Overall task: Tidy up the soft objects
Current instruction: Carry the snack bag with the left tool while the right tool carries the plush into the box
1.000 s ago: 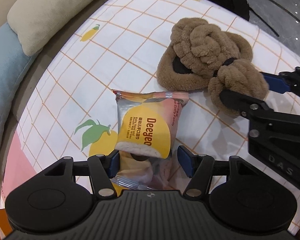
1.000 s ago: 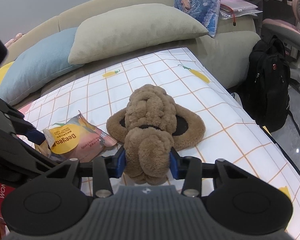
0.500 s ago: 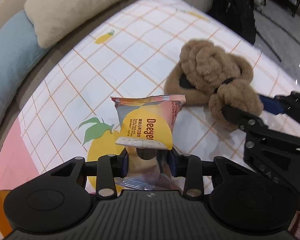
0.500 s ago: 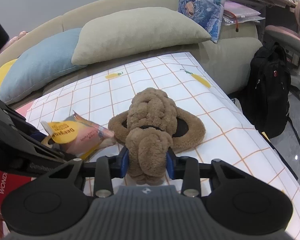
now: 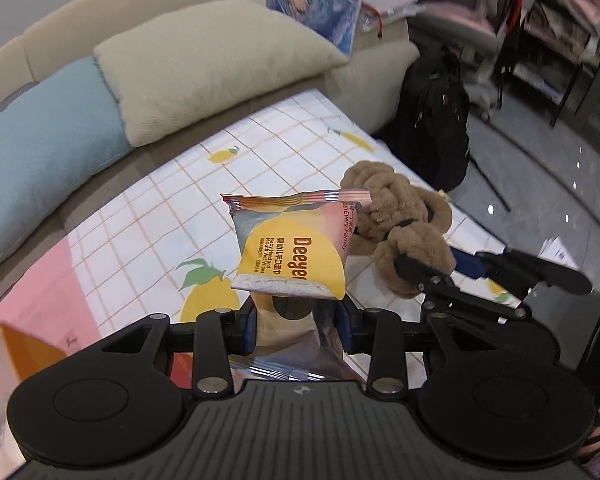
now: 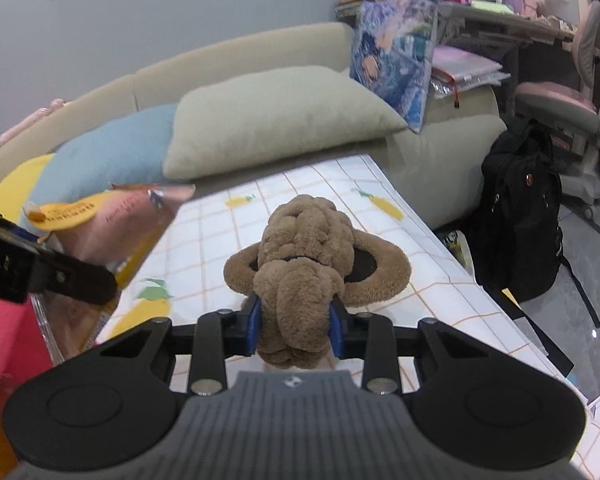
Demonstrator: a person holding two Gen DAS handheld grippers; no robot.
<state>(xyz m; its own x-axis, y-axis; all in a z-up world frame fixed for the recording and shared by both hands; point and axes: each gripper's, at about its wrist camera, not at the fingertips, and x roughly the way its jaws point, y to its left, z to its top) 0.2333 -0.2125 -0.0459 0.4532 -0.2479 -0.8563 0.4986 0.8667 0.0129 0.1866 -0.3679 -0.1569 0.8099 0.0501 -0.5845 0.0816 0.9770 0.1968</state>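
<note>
Wet wipes pack (image 5: 294,258), pink and yellow with the word "Deeye" printed on it, is pinched at its lower part by the left gripper (image 5: 296,326), whose blue-padded fingers (image 5: 249,328) press on it from both sides. The pack stands upright above the gridded sheet (image 5: 260,152) with lemon prints and does not touch it. To the right of the pack lies the brown plush toy (image 5: 396,216), a knotted furry thing with a flat round base. The right gripper (image 6: 296,326) is closed narrow on the near lump of this toy, and its blue pads (image 6: 254,322) sink into the fur. Whether the toy's base rests on the sheet or is just above it, I cannot tell. Behind the sheet a beige pillow (image 6: 276,116) and a light blue pillow (image 6: 112,148) lean on the sofa (image 6: 236,56). A black backpack (image 6: 520,208) stands on the floor at the right of the sofa.
</note>
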